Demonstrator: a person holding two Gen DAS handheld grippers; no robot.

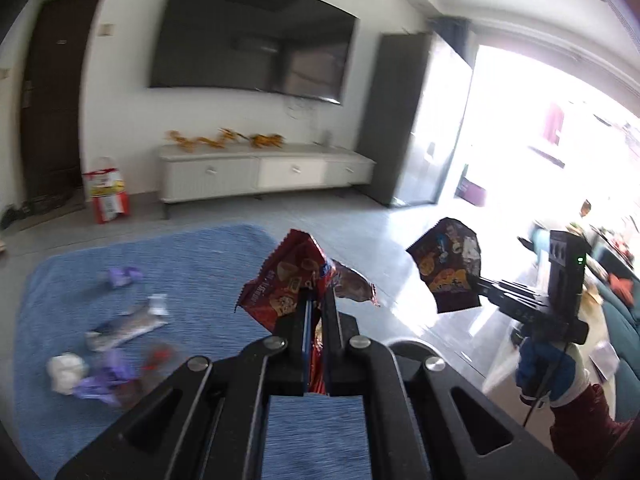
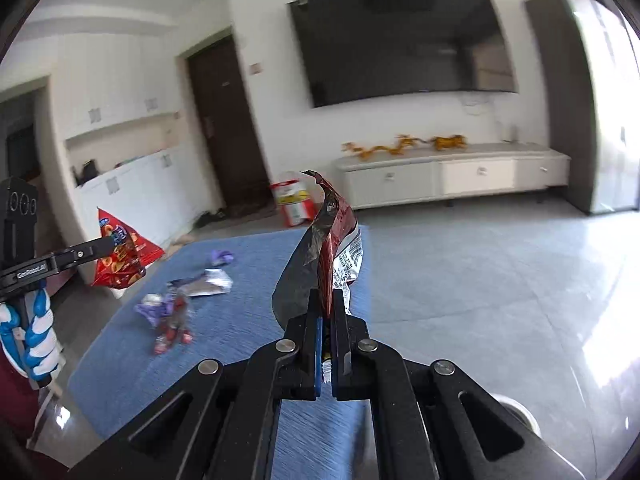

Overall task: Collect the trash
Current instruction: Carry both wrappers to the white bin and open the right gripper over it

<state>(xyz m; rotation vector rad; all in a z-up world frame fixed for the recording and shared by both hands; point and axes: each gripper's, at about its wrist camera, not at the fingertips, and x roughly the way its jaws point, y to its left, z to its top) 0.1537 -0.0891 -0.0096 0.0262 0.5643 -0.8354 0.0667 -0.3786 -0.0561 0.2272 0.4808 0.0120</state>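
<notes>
A blue rug [image 1: 168, 264] lies below both sets of jaws, scattered wrappers [image 1: 128, 326] resting on it well beyond them. The left gripper [image 1: 316, 300] is clamped on a red snack bag [image 1: 280, 284]; the right gripper [image 2: 329, 304] pinches a dark snack bag [image 2: 320, 248], both bags lifted clear.

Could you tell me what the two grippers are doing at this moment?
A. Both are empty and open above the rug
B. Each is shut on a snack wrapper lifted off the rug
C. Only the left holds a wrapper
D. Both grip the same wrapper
B: the left gripper clamps a red snack wrapper, and the right gripper clamps a separate dark wrapper, both held above the blue rug.
</notes>
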